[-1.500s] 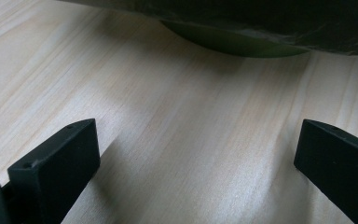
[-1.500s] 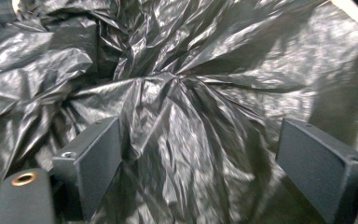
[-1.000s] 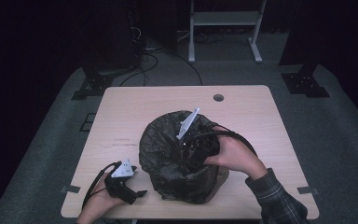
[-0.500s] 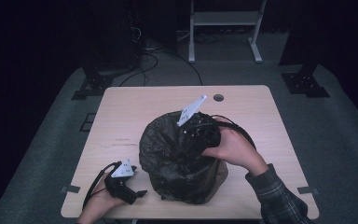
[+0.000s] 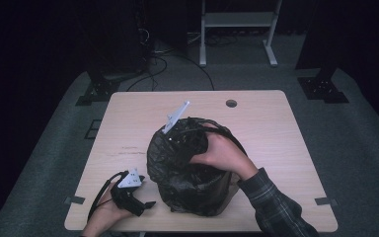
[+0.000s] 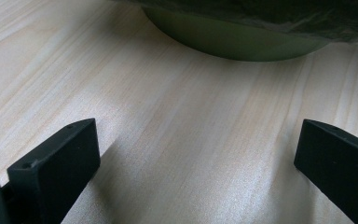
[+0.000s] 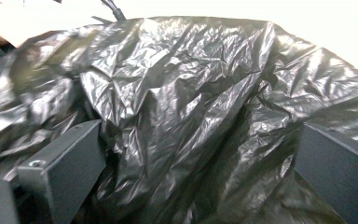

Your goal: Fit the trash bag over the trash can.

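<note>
A round green bin lined with a crumpled black trash bag [image 5: 190, 168] stands in the middle of the wooden table [image 5: 256, 118]. My right gripper [image 5: 177, 143] is over the bag's far left rim, its grey plate sticking up. Its jaws have just been opening and now stand wide. In the right gripper view [image 7: 200, 154], loose bag plastic [image 7: 182, 93] lies between them without being pinched. My left gripper [image 5: 147, 200] rests on the table at the front left, open and empty. In the left gripper view [image 6: 196, 154] it faces the bin's green base [image 6: 233, 39].
A small round cable hole [image 5: 231, 103] sits near the table's far edge. Beyond the table are a white metal stand [image 5: 237, 29], dark equipment legs and cables on the grey carpet. Bare tabletop lies on both sides of the bin.
My right hand has moved left across the top of the bag, and its jaws have spread wider. The left gripper has stayed where it was.
</note>
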The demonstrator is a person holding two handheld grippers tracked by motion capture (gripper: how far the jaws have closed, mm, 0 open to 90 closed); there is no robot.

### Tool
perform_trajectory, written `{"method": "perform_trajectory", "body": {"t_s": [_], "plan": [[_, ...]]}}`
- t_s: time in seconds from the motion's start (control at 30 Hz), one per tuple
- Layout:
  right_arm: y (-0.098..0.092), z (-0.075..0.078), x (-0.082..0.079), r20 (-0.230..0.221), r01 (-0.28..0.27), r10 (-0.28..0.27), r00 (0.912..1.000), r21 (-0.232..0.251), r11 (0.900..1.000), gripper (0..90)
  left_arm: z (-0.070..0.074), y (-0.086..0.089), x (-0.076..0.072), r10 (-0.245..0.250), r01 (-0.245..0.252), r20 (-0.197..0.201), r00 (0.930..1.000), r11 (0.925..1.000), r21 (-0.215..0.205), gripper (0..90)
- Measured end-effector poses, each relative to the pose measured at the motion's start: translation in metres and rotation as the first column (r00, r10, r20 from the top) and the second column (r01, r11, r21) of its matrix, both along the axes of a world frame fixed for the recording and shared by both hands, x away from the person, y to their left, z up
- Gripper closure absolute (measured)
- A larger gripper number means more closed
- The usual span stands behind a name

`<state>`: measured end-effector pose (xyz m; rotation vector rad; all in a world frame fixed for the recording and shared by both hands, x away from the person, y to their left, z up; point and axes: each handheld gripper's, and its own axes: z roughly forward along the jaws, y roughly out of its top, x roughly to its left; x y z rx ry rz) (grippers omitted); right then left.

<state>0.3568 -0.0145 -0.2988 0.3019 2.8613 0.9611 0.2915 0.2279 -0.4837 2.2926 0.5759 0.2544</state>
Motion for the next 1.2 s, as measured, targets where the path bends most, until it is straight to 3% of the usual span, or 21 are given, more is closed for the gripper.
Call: {"method": "perform_trajectory", "body": {"t_s": [0.23, 0.4, 0.53, 0.8, 0.93, 1.0, 1.13, 1.2], "plan": [[0.019, -0.023, 0.007, -0.048, 0.015, -0.018, 0.9987, -0.075, 0.997, 0.0, 0.000, 0.000, 0.000, -0.003, 0.003, 0.000, 1.0000, 1.0000, 0.004, 0.0], [0.025, -0.031, 0.009, -0.057, 0.014, -0.019, 0.9982, -0.097, 0.995, 0.0, 0.000, 0.000, 0.000, -0.003, 0.003, 0.000, 1.0000, 1.0000, 0.003, 0.0], [0.028, -0.038, 0.009, -0.057, 0.022, -0.031, 0.9979, -0.153, 0.988, 0.0, 0.000, 0.000, 0.000, -0.002, 0.002, 0.000, 1.0000, 1.0000, 0.002, 0.0], [0.018, -0.020, 0.009, -0.024, 0.039, -0.041, 0.9989, -0.071, 0.997, 0.0, 0.000, 0.000, 0.000, -0.002, 0.002, 0.000, 1.0000, 1.0000, 0.002, 0.0], [0.005, -0.010, 0.014, -0.014, 0.080, -0.081, 0.9967, -0.046, 0.996, 0.0, 0.000, 0.000, 0.000, -0.002, 0.002, 0.000, 1.0000, 1.0000, 0.002, 0.0], [-0.001, -0.009, 0.017, -0.013, 0.115, -0.116, 0.9932, -0.059, 0.992, 0.0, 0.000, 0.000, 0.000, -0.002, 0.002, 0.000, 1.0000, 1.0000, 0.002, 0.0], [-0.006, -0.011, 0.024, 0.034, 0.170, -0.168, 0.9852, -0.105, 0.980, 0.0, 0.000, 0.000, 0.000, -0.004, 0.004, 0.000, 1.0000, 1.0000, 0.001, 0.0], [-0.008, -0.012, 0.025, 0.021, 0.163, -0.162, 0.9865, -0.094, 0.982, 0.0, 0.000, 0.000, 0.001, -0.006, 0.006, 0.000, 1.0000, 1.0000, 0.001, 0.0]]}}
